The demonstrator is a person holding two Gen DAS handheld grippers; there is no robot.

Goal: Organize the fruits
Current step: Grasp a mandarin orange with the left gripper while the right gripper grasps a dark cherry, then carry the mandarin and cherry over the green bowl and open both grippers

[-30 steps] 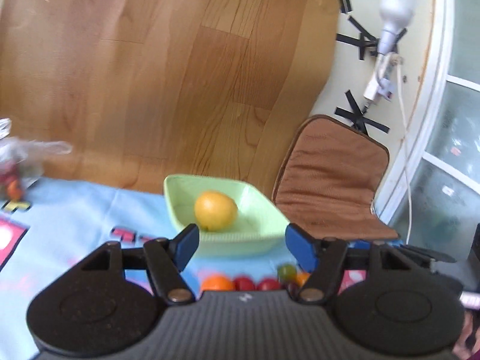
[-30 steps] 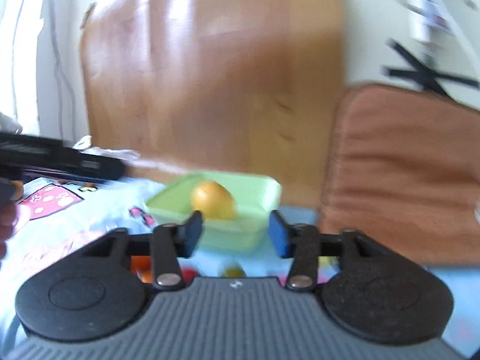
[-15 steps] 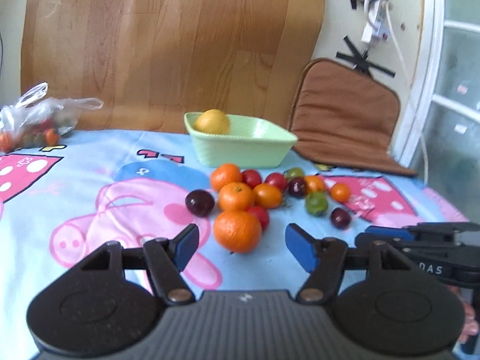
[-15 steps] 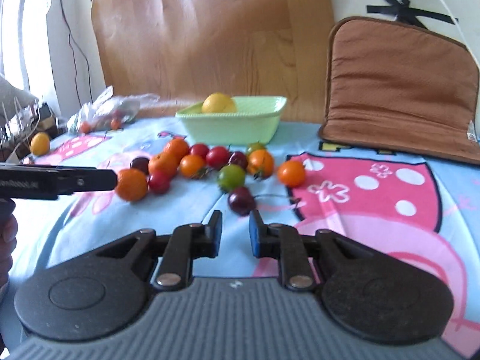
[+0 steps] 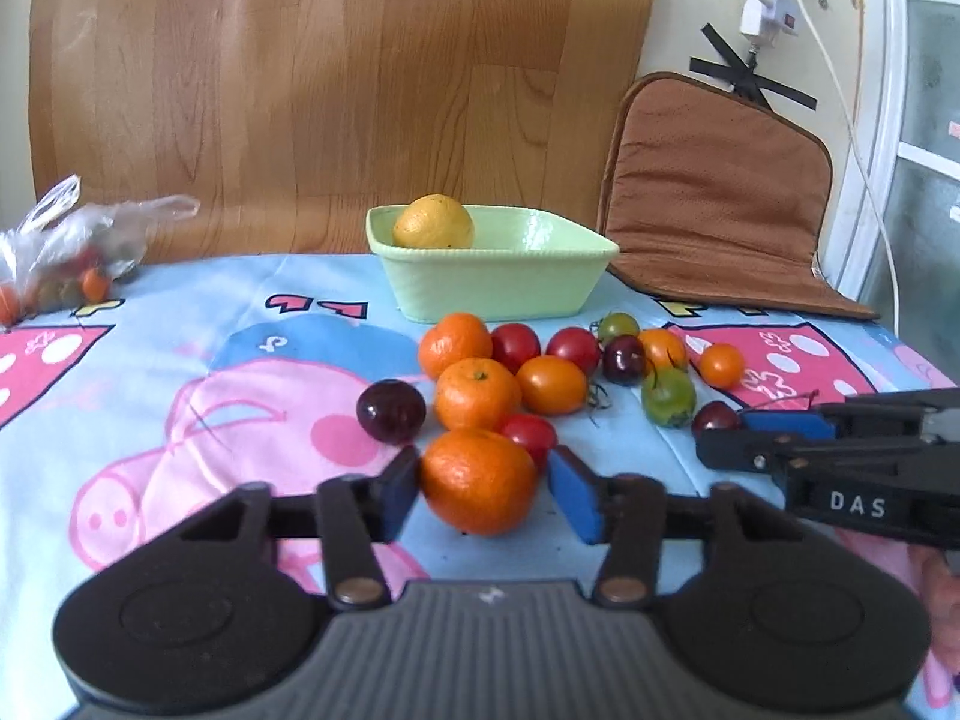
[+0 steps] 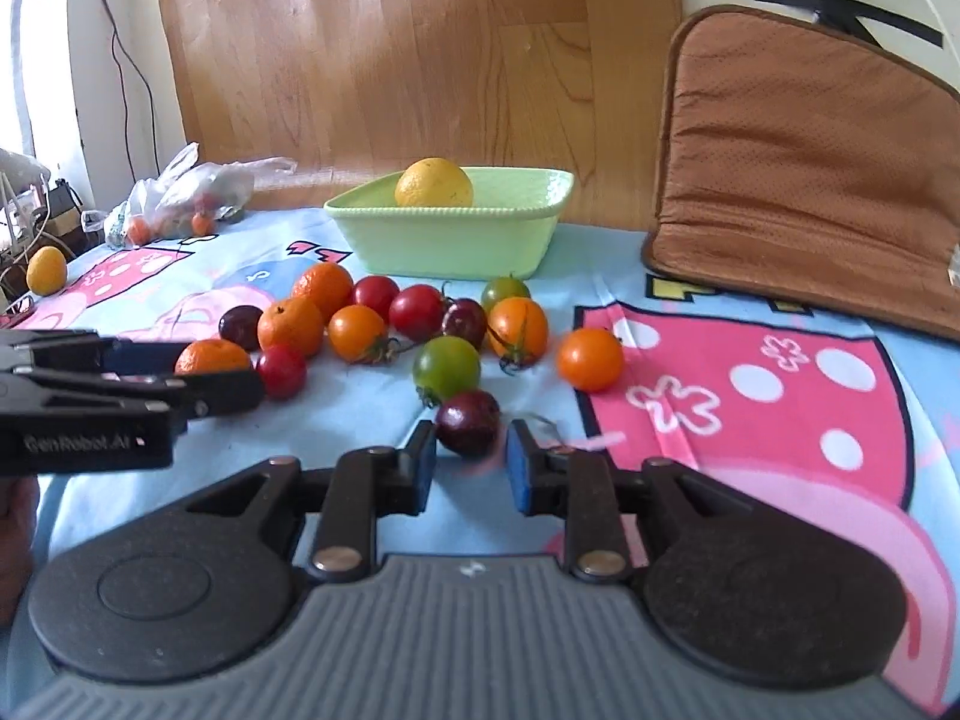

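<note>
Our left claw (image 5: 483,495) straddles the nearest orange (image 5: 478,482), spread, its pads beside the fruit. Our right claw (image 6: 470,467), also spread, flanks a dark plum (image 6: 467,423). Both fruits lie on the table (image 6: 750,324) before the green bowl (image 5: 498,285).

Black left claw (image 5: 483,489), blue pads (image 5: 575,501), brass screws, ribbed grey housing

In the right wrist view the left tongs (image 6: 198,375) hide the lower half of an orange (image 6: 211,356). The plastic bag (image 5: 63,258) is cut off by the left edge, its contents too blurred to name. The bowl (image 5: 498,282) wall hides the lemon's (image 5: 433,229) underside.
</note>
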